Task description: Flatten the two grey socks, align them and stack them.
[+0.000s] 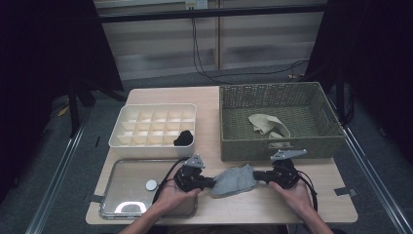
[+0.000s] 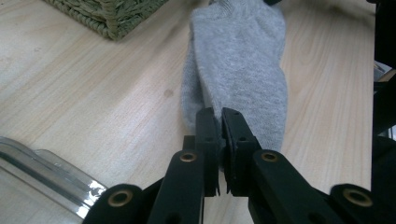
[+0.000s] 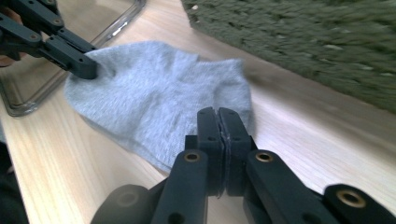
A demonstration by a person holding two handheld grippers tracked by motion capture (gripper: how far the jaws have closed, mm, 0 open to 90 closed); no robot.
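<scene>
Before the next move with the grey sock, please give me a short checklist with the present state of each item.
1. Left gripper jaws shut on the grey sock: ok.
2. Right gripper jaws shut on the sock's other end: ok.
3. Sock lies flat on the table, between the two grippers: ok.
4. Free cells in the white divider box: ok; one cell holds a black item.
5. Sock apart from the wicker basket: ok.
6. Whether each gripper pinches both layers: cannot tell.

A plain grey sock [image 1: 234,180], an olive-green woven basket [image 1: 280,144], a cream divided organiser [image 1: 153,143].
</scene>
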